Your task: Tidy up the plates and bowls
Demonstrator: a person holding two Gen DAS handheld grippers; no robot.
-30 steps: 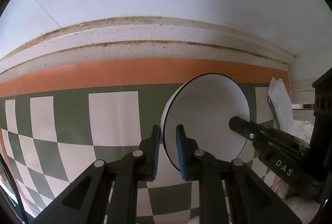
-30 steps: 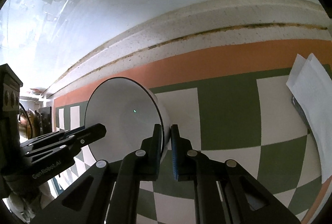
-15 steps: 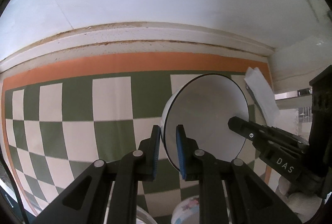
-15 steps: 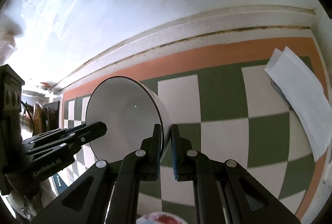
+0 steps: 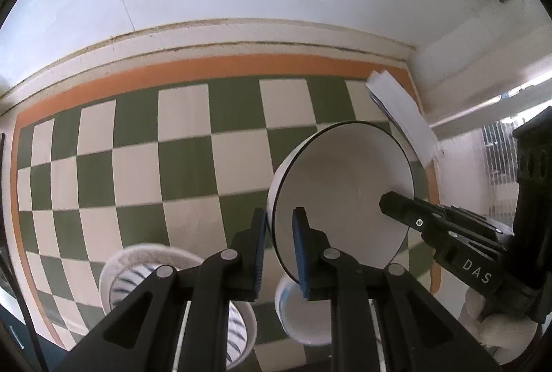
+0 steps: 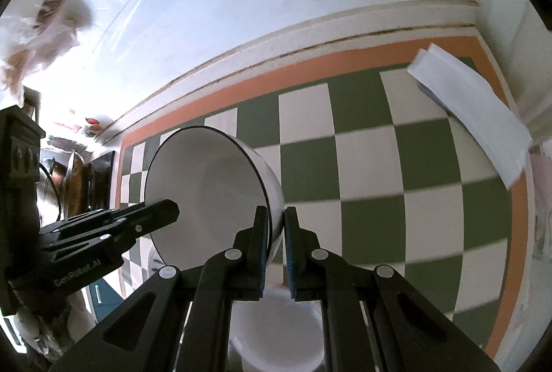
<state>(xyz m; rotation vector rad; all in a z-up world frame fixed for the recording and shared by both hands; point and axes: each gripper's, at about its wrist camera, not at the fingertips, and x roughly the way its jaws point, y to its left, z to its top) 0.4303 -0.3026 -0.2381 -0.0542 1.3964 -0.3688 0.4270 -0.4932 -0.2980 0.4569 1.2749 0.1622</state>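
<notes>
Left wrist view: we had the white bowl (image 5: 341, 196) tipped on its side above the checkered tablecloth (image 5: 138, 144), our left gripper (image 5: 278, 246) pinching its near rim and our right gripper (image 6: 275, 244) clamped on the opposite rim. Below sat a striped bowl (image 5: 138, 272) and a small white bowl (image 6: 276, 330); folded paper (image 6: 472, 117) lay at the far corner.
</notes>
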